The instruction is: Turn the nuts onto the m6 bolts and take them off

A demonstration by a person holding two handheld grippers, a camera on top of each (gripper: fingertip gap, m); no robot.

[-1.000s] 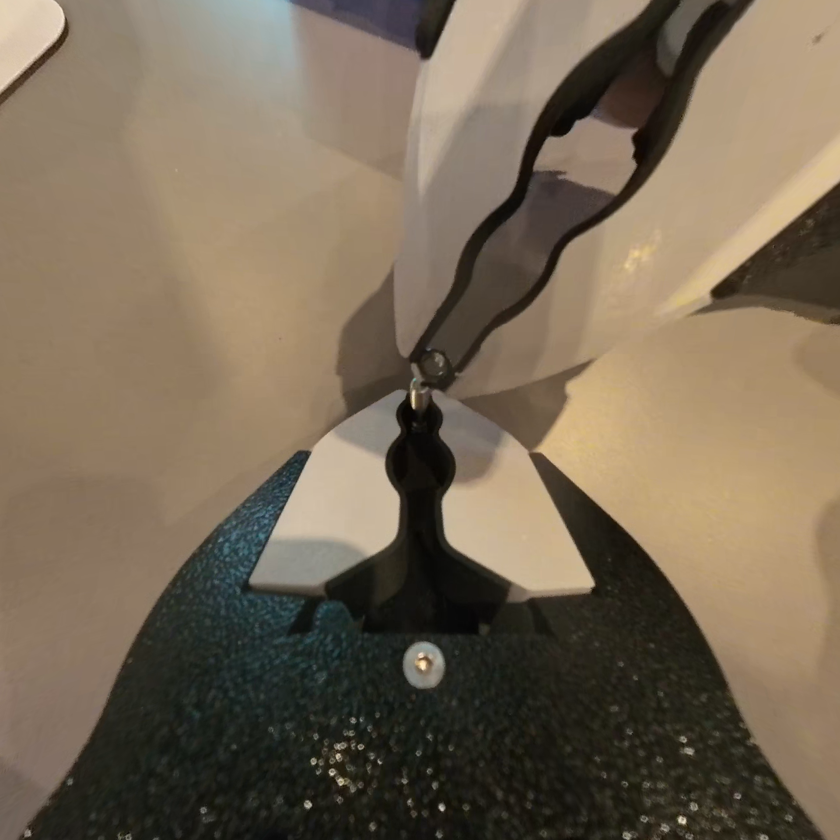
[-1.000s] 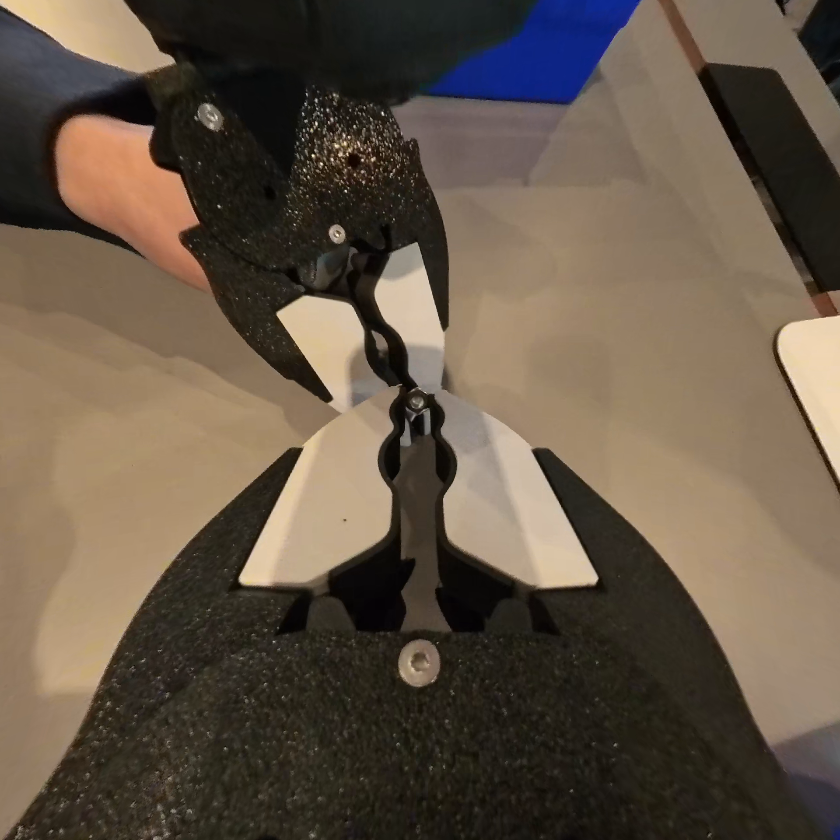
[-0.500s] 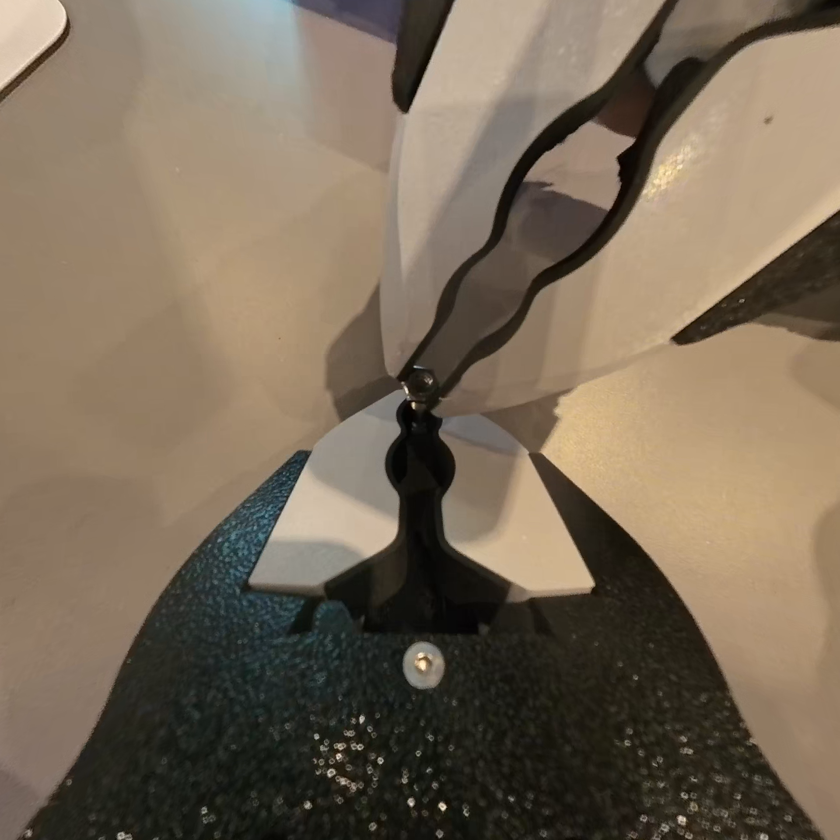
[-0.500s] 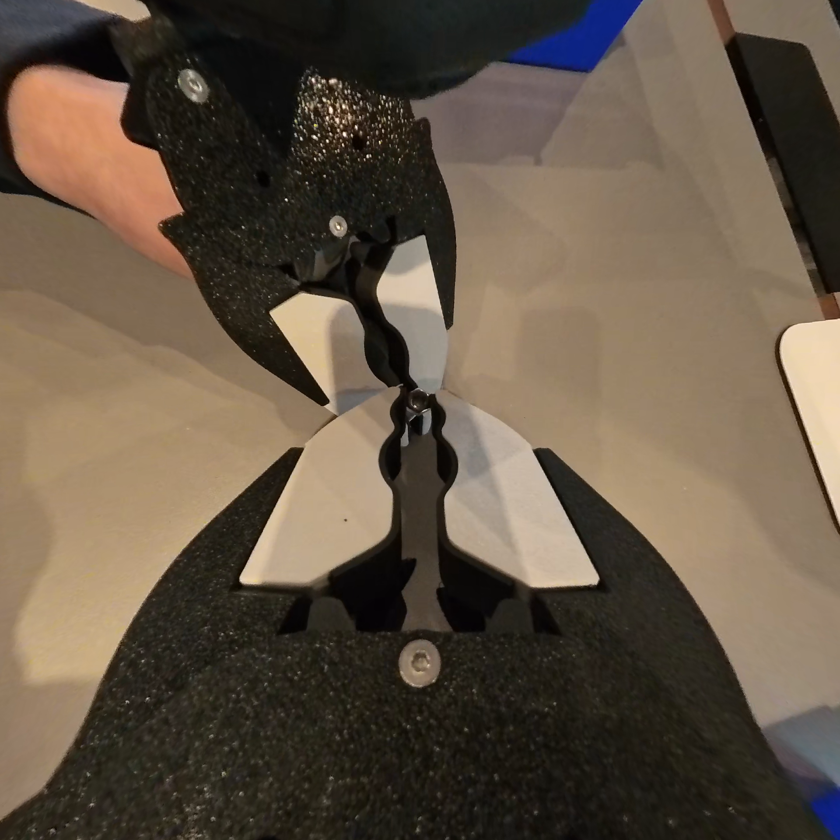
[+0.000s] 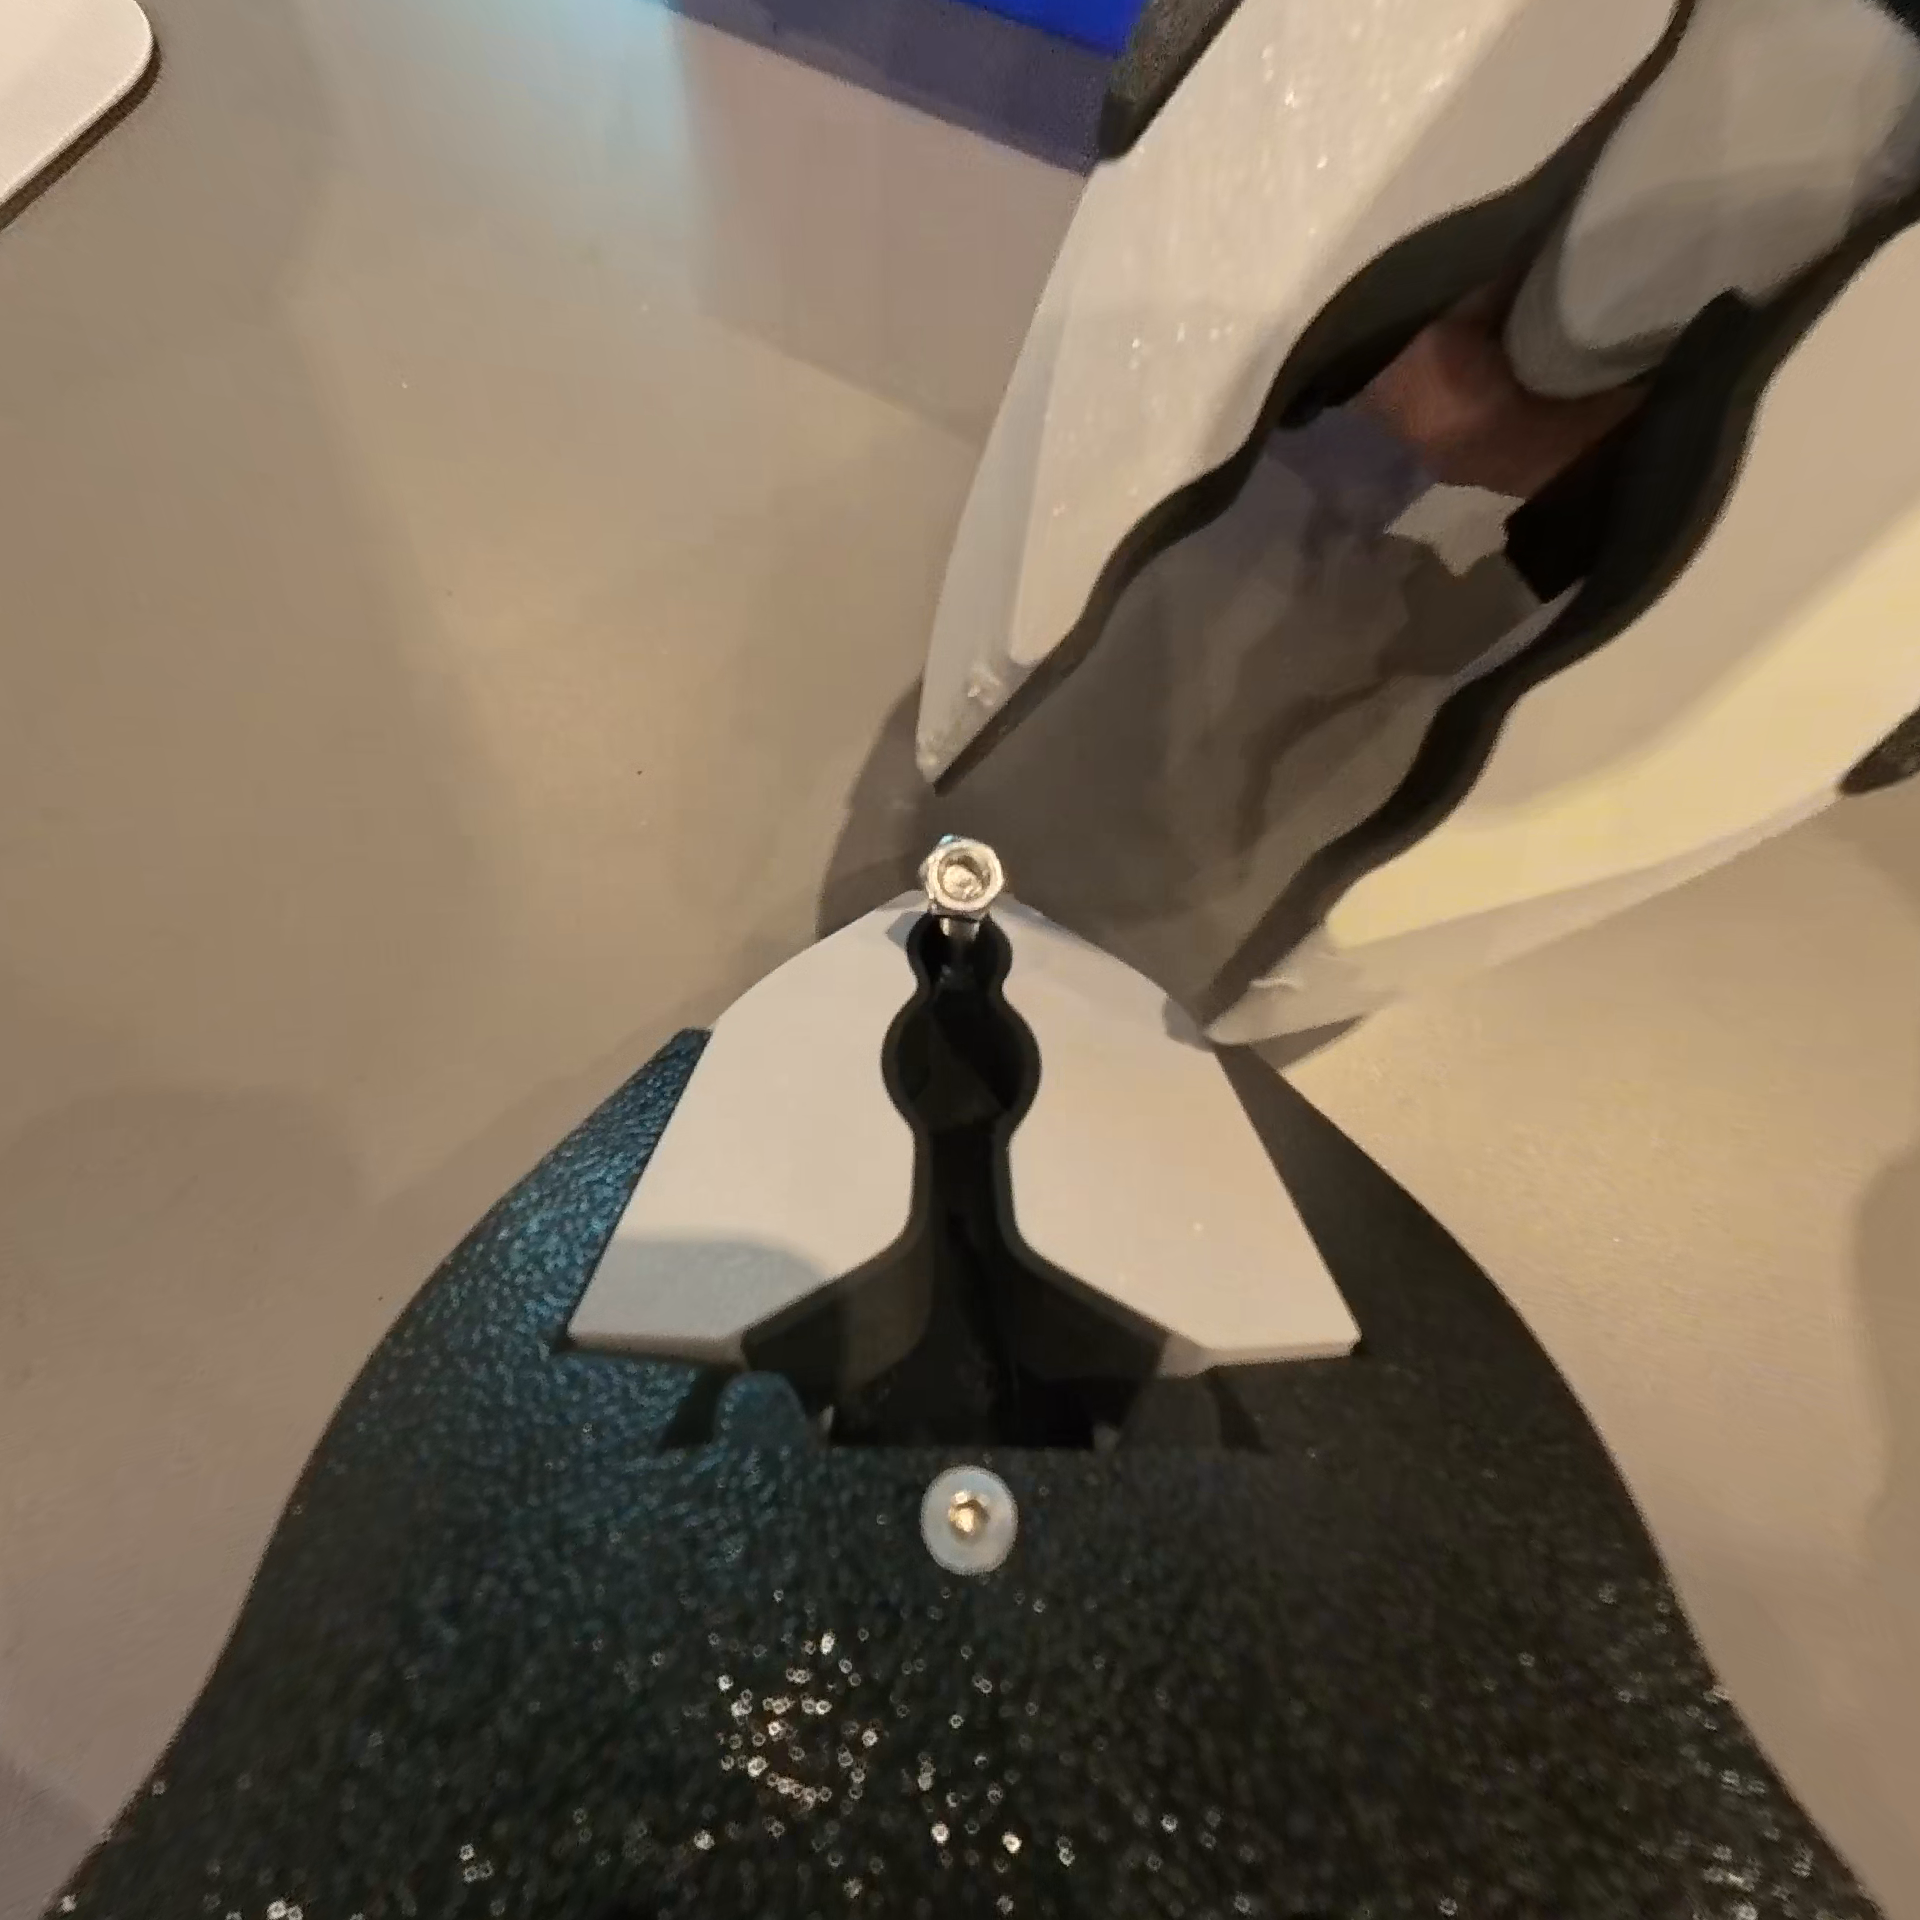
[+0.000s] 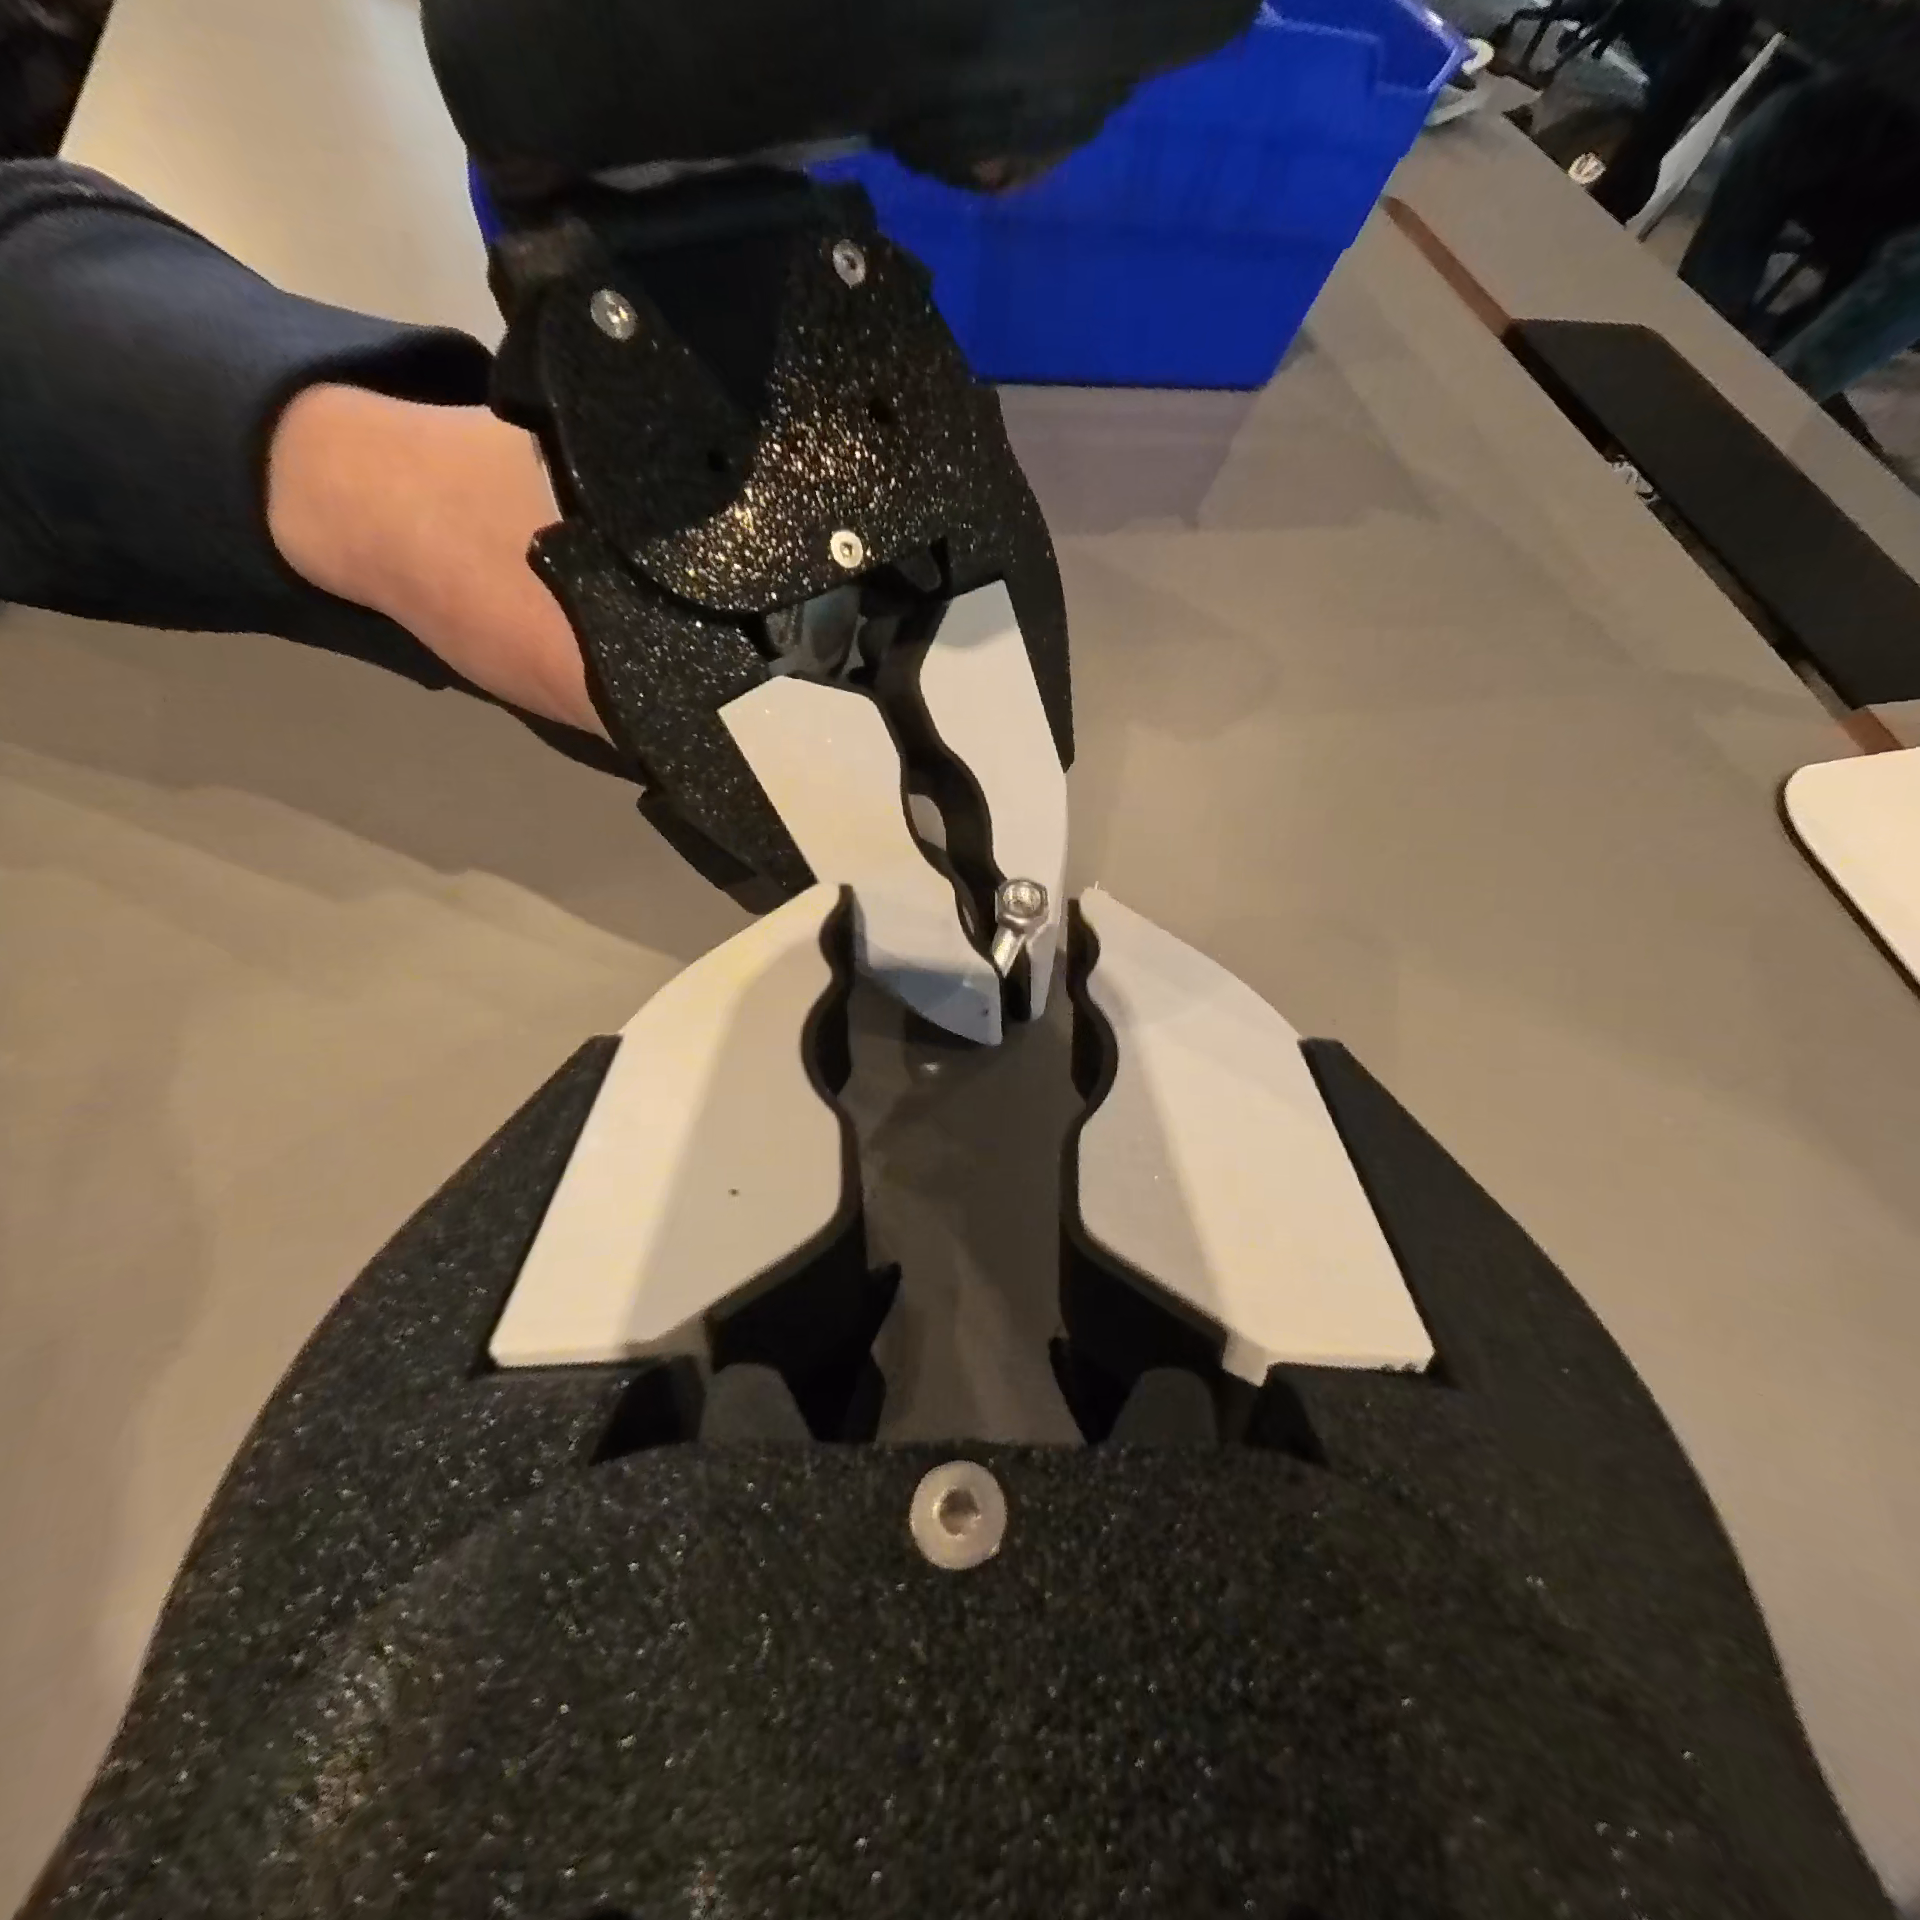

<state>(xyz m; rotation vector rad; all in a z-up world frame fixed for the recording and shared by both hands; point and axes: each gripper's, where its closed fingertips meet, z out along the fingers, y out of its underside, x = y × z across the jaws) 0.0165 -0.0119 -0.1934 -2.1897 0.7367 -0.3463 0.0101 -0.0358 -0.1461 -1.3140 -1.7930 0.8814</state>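
My left gripper (image 5: pixel 961 920) is shut on a small silver bolt (image 6: pixel 1004 945), which sticks out past its fingertips. A silver hex nut (image 5: pixel 964 883) sits on the free end of the bolt; it also shows in the right wrist view (image 6: pixel 1023 902). My right gripper (image 6: pixel 961 914) is open, its white fingers (image 6: pixel 748 997) standing either side of the left gripper's tips (image 6: pixel 1003 1013) without gripping the nut. In the left wrist view the right gripper (image 5: pixel 1086 894) hangs open just above and to the right of the nut. Both are held above a grey table (image 5: pixel 416 623).
A blue bin (image 6: pixel 1143 208) stands at the far side of the table. A white board corner (image 6: pixel 1860 862) lies at the right edge and shows in the left wrist view (image 5: pixel 52 83). A person's hand and dark sleeve (image 6: pixel 395 582) hold the left gripper. The grippers' ends are close to 5 cm from one another.
My right gripper, shut on the nut before, has opened and let it go. The nut stays on the bolt in my left gripper. The views have shifted a little.
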